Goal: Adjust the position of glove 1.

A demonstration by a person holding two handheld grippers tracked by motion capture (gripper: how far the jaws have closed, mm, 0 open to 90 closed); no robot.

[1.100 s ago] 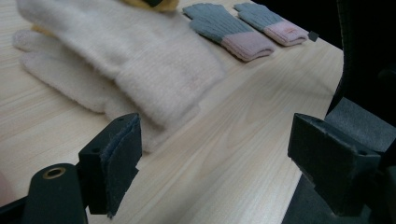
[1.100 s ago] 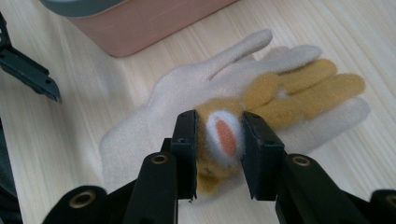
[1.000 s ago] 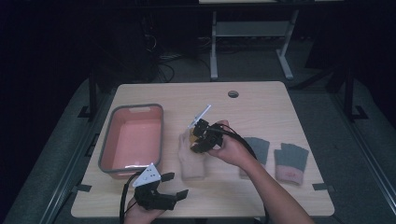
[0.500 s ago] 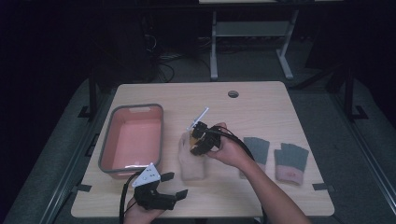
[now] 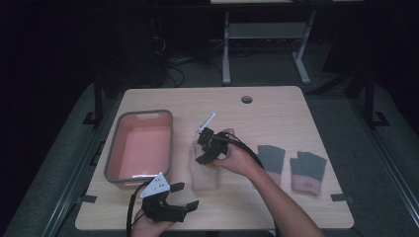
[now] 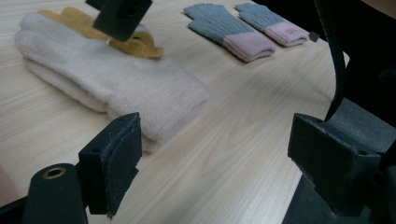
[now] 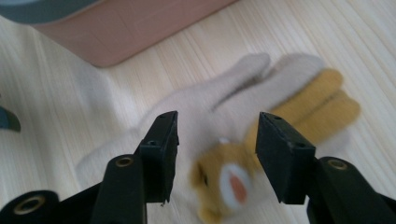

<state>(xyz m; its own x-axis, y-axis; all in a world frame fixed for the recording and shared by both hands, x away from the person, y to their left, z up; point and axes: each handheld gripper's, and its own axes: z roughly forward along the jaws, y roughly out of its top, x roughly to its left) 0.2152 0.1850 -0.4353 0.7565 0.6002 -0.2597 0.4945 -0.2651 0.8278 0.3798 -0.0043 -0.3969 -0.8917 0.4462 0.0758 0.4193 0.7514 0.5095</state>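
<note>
A cream glove [image 5: 205, 177] [image 6: 116, 79] [image 7: 201, 107] lies flat at the table's middle. On top of it rests a yellow glove [image 6: 140, 44] [image 7: 303, 107] with a white and orange patch. My right gripper [image 5: 203, 153] [image 7: 217, 135] hovers just over both; its jaws have just been opening, and the yellow glove lies below the gap with neither pad pressing on it. My left gripper [image 5: 185, 195] [image 6: 219, 149] stays near the front edge, open and with nothing between its jaws, pointing toward the cream glove's cuff.
A pink bin with a grey rim [image 5: 114, 148] [image 7: 130, 28] stands left of the gloves. Two grey gloves with pink cuffs [image 5: 271, 160] [image 5: 309, 170] [image 6: 229, 28] lie side by side at the right. A cable hole [image 5: 246, 99] sits near the far edge.
The right gripper's jaws stand wider apart than before, over the same spot on the gloves. The left gripper has not moved.
</note>
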